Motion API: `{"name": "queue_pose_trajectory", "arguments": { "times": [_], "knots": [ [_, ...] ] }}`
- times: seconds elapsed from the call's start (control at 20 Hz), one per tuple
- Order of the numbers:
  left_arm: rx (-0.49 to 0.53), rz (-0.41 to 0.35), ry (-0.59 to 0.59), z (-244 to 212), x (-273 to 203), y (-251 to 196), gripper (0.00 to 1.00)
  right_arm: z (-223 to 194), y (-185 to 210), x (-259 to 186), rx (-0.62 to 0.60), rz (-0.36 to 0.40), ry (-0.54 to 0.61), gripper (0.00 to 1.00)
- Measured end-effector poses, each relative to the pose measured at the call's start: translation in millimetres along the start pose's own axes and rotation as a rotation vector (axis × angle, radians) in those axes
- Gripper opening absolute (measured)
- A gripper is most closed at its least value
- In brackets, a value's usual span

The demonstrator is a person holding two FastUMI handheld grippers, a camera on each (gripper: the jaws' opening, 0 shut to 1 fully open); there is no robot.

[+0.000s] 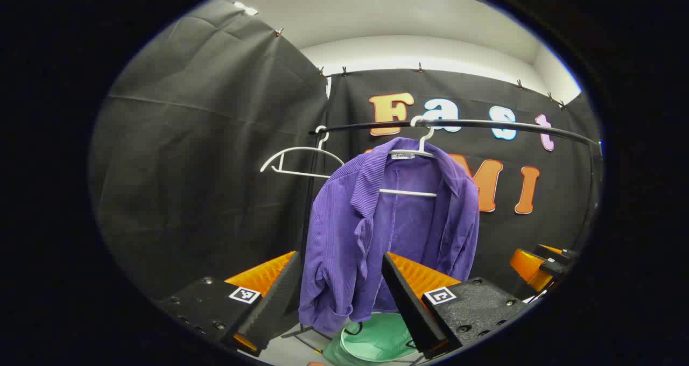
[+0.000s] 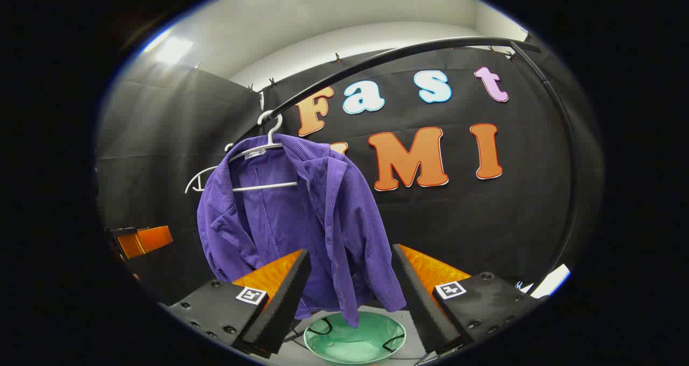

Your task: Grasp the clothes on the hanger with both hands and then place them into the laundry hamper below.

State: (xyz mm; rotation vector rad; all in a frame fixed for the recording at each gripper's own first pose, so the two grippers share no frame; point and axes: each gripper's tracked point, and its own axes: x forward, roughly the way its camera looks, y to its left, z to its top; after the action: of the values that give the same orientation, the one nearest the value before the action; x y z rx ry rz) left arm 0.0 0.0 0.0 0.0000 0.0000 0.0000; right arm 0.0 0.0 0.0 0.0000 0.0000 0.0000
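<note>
Left gripper view, L to R, all placed vs the black curved metal rail [image 1: 484, 124]: empty white plastic hanger [image 1: 301, 159] hooked at rail's left end. Next along, under rail's middle, second white hanger [image 1: 420, 150] carrying the purple ribbed corduroy shirt [image 1: 377, 226], front open, collar folded out, hem draping low. Straight below rail and shirt, on floor: pale green round laundry hamper [image 1: 377, 342] w/ black handles. Left gripper [image 1: 342, 296] low in front, fingers spread wide, holding nothing; shirt's lower part seen in the gap between them, contact w/ either finger can't tell. Far right, under rail's right end: right gripper [image 1: 541, 266], partly cut off, its opening can't tell here.

Right gripper view: left gripper [image 2: 142, 242] at far left, well below rail [image 2: 409, 54]. Shirt [image 2: 301, 220] on hanger [image 2: 264, 156] near rail's left end. Hamper [image 2: 352, 342] beneath shirt hem. Right gripper [image 2: 350, 296] fingers wide apart, gripping nothing, shirt hem hanging in the gap.
</note>
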Motion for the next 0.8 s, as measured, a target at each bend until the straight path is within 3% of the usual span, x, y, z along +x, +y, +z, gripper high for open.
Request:
{"name": "queue_pose_trajectory", "arguments": {
  "times": [0.05, 0.35, 0.4, 0.45, 0.6, 0.65, 0.7, 0.75, 0.8],
  "knots": [
    [-0.008, 0.003, 0.002, -1, -1, 0, 0.95, 0, 1, 4, -0.005, 0.005, -0.001, 0.98],
    [-0.006, 0.008, -0.003, 1, 0, -1, 0.92, -2, 9, 19, -0.002, 0.027, 0.009, 0.98],
    [-0.005, 0.009, -0.003, 1, 1, -1, 0.93, -1, 10, 21, -0.001, 0.031, 0.010, 0.89],
    [-0.006, 0.011, -0.003, 1, 2, -1, 0.93, -1, 11, 23, 0.000, 0.035, 0.011, 0.98],
    [-0.014, 0.014, 0.000, 0, 5, -3, 0.93, 0, 10, 29, -0.003, 0.035, 0.008, 0.98],
    [-0.015, 0.014, 0.000, 0, 7, -3, 0.93, 1, 10, 31, -0.004, 0.036, 0.006, 0.89],
    [-0.015, 0.013, 0.003, -1, 7, -4, 0.93, 1, 11, 33, -0.004, 0.037, 0.007, 0.98],
    [-0.014, 0.009, 0.007, -2, 8, -5, 0.93, -1, 11, 35, -0.004, 0.040, 0.011, 0.89],
    [-0.014, 0.007, 0.011, -3, 9, -5, 0.93, -1, 13, 37, -0.003, 0.044, 0.014, 0.89]
  ]
}}
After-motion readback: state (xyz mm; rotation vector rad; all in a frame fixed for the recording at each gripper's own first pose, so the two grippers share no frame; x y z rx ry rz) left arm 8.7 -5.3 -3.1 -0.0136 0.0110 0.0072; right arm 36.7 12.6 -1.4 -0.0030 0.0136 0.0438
